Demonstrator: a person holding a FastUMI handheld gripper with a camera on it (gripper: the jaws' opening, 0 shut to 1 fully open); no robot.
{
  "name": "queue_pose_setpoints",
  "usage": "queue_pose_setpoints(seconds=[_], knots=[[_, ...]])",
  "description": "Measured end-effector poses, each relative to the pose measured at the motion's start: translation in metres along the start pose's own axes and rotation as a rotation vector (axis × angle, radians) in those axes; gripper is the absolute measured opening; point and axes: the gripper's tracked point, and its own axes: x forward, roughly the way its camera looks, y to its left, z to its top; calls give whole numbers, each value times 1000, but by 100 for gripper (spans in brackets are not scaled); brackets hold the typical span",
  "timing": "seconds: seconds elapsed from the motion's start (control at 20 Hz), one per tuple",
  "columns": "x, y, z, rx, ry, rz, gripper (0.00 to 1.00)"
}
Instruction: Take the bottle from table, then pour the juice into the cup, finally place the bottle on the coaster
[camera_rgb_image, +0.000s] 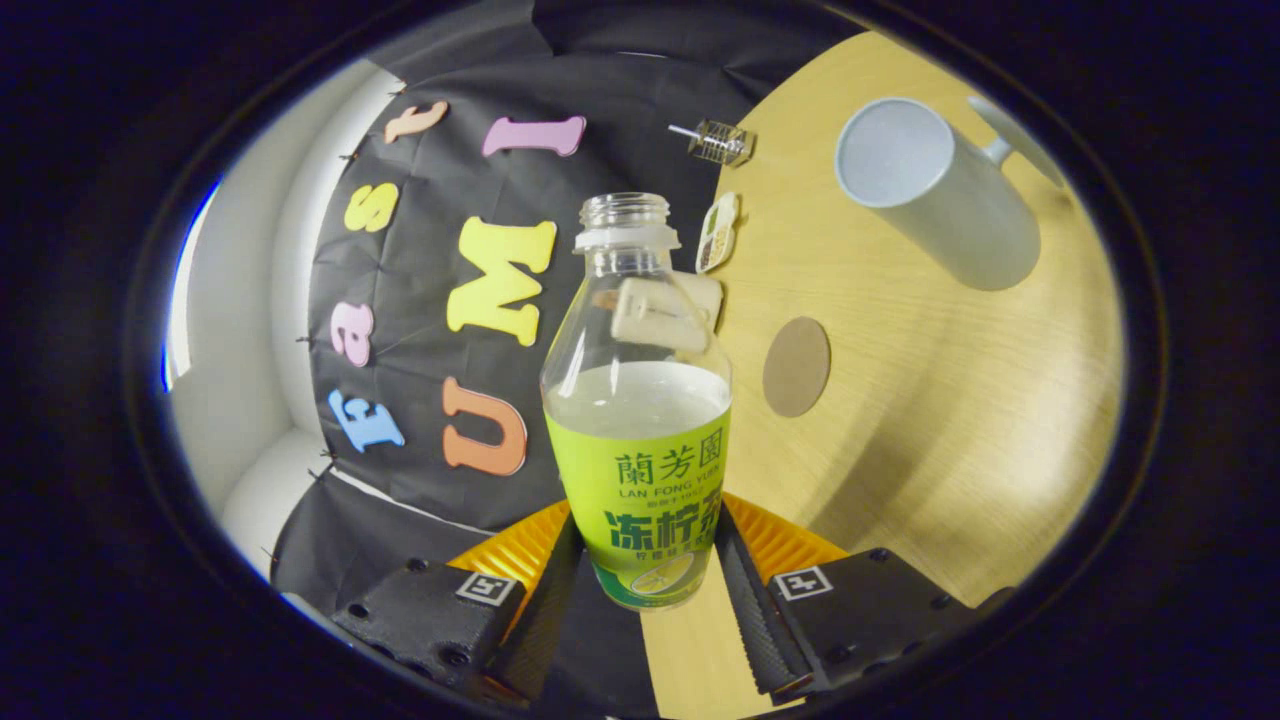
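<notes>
My gripper (645, 560) is shut on a clear bottle (637, 400) with a green label, both fingers pressing its lower body. The bottle has no cap and holds pale juice up to about the top of the label. The whole view is rolled, so the wooden table (930, 420) stands tilted to the right of the bottle. A grey cup (935, 190) with a handle rests on the table beyond the fingers, its open mouth facing me. A round brown coaster (797, 366) lies on the table between the bottle and the cup.
A small clear container (718, 142) and a small printed packet (717, 232) lie at the table's far edge by the black cloth wall. A pale block (665, 310) shows through the bottle's upper glass. White booth wall lies beyond the cloth.
</notes>
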Motion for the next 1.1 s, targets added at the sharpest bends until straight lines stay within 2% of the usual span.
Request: queue_pose_setpoints(seconds=[0.15, 0.5, 1.1], knots=[[0, 0, 8, 82, -7, -13, 79], [1, 15, 17, 250, 5, 25, 78], [-1, 29, 32, 412, 6, 76, 79]])
